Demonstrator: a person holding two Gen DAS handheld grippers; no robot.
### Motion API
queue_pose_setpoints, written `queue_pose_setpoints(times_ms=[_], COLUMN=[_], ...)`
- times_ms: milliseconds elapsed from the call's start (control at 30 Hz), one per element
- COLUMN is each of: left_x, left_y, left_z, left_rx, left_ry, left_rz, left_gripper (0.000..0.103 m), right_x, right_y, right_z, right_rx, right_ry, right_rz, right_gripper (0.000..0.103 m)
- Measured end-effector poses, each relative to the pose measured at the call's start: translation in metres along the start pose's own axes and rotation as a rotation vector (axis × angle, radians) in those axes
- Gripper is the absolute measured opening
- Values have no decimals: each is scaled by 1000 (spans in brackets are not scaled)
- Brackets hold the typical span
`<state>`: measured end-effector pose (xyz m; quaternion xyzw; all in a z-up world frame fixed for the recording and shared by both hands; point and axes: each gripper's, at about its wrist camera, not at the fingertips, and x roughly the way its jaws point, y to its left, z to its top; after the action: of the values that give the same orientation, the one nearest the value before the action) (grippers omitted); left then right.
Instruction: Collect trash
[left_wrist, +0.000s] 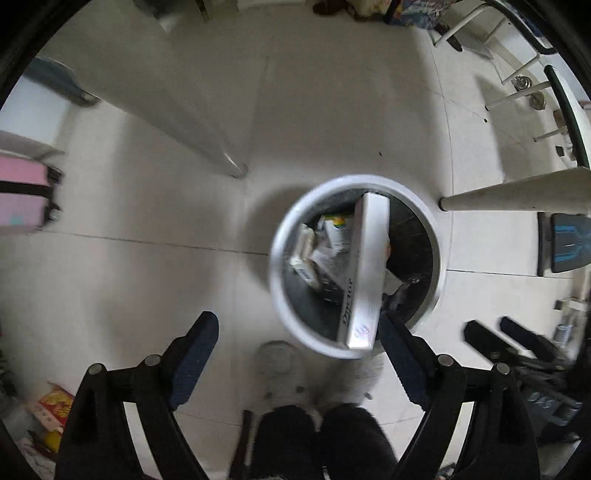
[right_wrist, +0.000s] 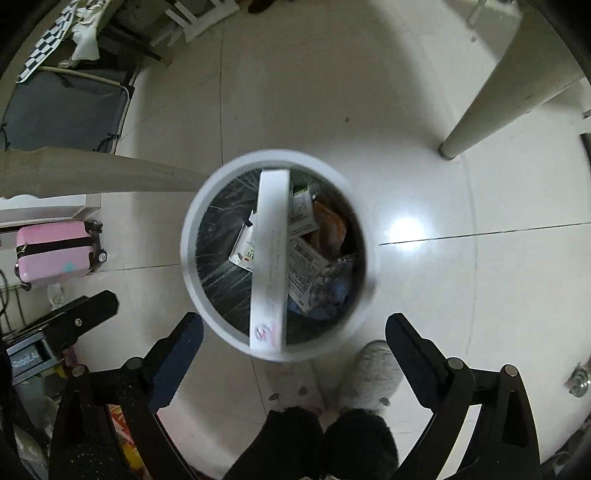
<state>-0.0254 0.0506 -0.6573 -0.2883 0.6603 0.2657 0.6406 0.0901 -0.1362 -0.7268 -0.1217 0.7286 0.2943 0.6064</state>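
Two grippers are seen with fingers spread apart and nothing clamped. Ahead of the right gripper (right_wrist: 294, 325), a long white box (right_wrist: 269, 254) is propped inside the round bin (right_wrist: 192, 266). It lies just beside the left gripper (left_wrist: 299, 332)'s right finger.

long white box (right_wrist: 269, 254) hides trash beneath; bin rim (right_wrist: 192, 236) motion-blurred

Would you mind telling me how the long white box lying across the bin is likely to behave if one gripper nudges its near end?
The long white box looks like stiff, light cardboard, so it would probably slide as one piece. Its near end rests on the bin rim, so a nudge may tip it inside. Its smooth faces could slip.
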Motion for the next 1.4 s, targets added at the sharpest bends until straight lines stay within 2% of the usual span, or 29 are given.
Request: queue_pose_setpoints(times_ms=[67,233,400,567,900,1133,1400], left_x=[-26,-104,-194,-280,-407,-470,-518], left_y=[-1,-9,-22,-33,-24,-19,-22], left_z=[-8,-33,-59,-89,-127,-141,-160], left_rx=[13,22,38,74,80,97,126], left_ry=[-27,-52,-87,-110,-181,-239,-285], left_rz=[32,12,-2,-51,-189,-283,-347], left_gripper=[88,88,88,88,88,88,88], right_x=[-33,-127,-231,-334,-507,-586,-620], right_y=[9,30,54,75,107,122,143], right_z=[-5,-28,-53,-86,-154,-184,-206], right_rx=[-6,-18,-25,-53,-103,-113,-145], right_ry=[-32,-86,-118,-147,-189,-218,-240], right_rz=[-33,-132,-128,-114,1,101,174], right_gripper=[100,100,100,100,100,100,100])
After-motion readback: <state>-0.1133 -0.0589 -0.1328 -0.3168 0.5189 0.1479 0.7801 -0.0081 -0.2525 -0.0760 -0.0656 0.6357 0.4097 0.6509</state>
